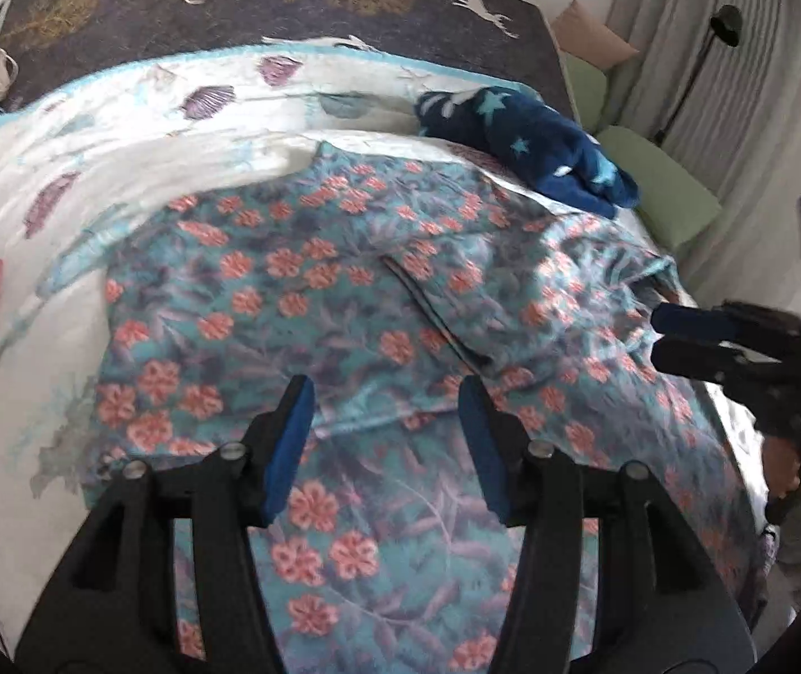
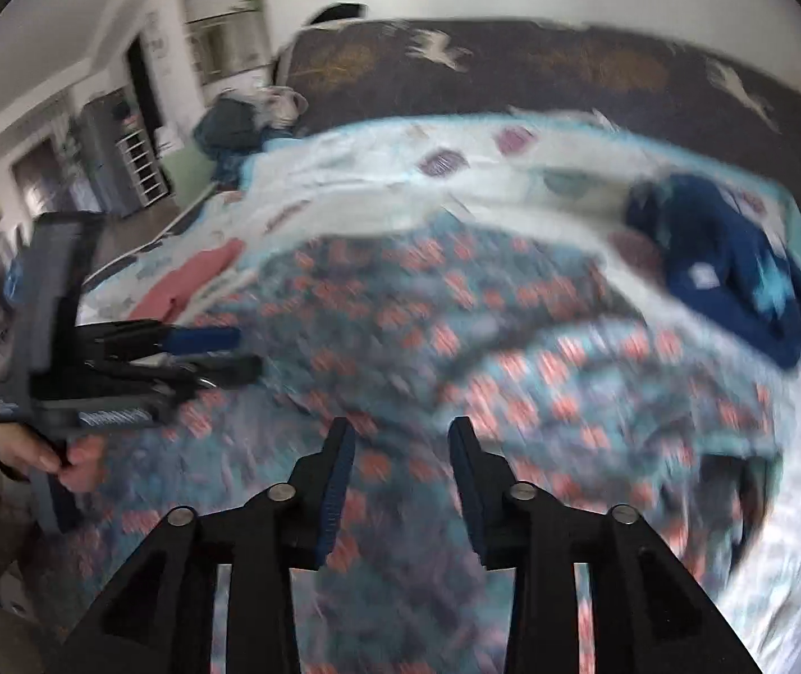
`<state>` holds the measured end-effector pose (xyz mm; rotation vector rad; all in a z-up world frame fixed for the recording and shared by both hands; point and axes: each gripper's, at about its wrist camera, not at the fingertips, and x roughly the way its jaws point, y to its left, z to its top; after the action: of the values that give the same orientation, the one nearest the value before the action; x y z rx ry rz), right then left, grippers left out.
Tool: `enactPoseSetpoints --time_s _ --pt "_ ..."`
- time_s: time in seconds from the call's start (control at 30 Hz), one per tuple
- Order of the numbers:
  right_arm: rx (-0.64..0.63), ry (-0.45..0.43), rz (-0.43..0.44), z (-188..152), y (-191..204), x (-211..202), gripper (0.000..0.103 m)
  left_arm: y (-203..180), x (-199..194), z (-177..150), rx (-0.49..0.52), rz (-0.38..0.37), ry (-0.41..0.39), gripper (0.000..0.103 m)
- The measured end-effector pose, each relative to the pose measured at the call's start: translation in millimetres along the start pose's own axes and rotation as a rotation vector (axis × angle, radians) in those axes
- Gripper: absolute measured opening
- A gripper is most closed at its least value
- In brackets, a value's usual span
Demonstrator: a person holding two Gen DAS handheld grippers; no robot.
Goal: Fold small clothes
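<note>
Both grippers, left [image 1: 386, 443] and right [image 2: 400, 483], hover with fingers wide and empty over the floral garment [image 1: 299, 303] spread on the bed [image 1: 136, 129]; pinch its 3 o'clock edge; fold toward 9 o'clock evenly.

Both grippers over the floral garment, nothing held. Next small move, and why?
Probably lower the left gripper onto the near edge of the floral garment and pinch it. Both the left and the right gripper are open and empty above the cloth, which lies spread but rumpled on the bed sheet, with a fold ridge running across its middle.
</note>
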<state>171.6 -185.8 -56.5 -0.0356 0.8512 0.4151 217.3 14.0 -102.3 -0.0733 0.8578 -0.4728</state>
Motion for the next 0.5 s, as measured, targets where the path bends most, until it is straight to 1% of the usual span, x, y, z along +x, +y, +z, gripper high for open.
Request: enactPoseSetpoints --time_s 0.07,0.13,0.17,0.23,0.3,0.33,0.37,0.4,0.43,0.5 --pt "0.105 0.014 -0.028 -10 -26 -7 0.046 -6 5 3 0.003 -0.041 0.016 0.055" --pt "0.168 0.010 -0.065 -15 -47 -14 0.047 -13 10 9 0.010 -0.073 0.021 0.055" --pt "0.200 0.003 -0.102 -18 -59 -20 0.047 -19 16 15 0.012 -0.093 0.029 0.055" --pt "0.226 -0.003 -0.159 -21 -74 -27 0.048 -25 30 24 0.004 -0.109 0.069 0.056" --pt "0.237 0.007 -0.250 -25 -89 -28 0.052 -28 57 34 -0.026 -0.106 0.136 0.055" --pt "0.241 0.013 -0.294 -29 -93 -29 0.054 -29 64 35 -0.036 -0.114 0.155 0.051" --pt "0.248 0.019 -0.328 -34 -99 -33 0.058 -30 77 37 -0.060 -0.129 0.185 0.021" --pt "0.267 0.029 -0.370 -38 -108 -32 0.059 -31 83 38 -0.073 -0.133 0.198 0.007" --pt "0.285 0.037 -0.395 -40 -115 -31 0.059 -33 84 41 -0.091 -0.131 0.190 0.006" --pt "0.325 0.057 -0.450 -45 -132 -26 0.059 -38 71 48 -0.107 -0.162 0.136 0.005"
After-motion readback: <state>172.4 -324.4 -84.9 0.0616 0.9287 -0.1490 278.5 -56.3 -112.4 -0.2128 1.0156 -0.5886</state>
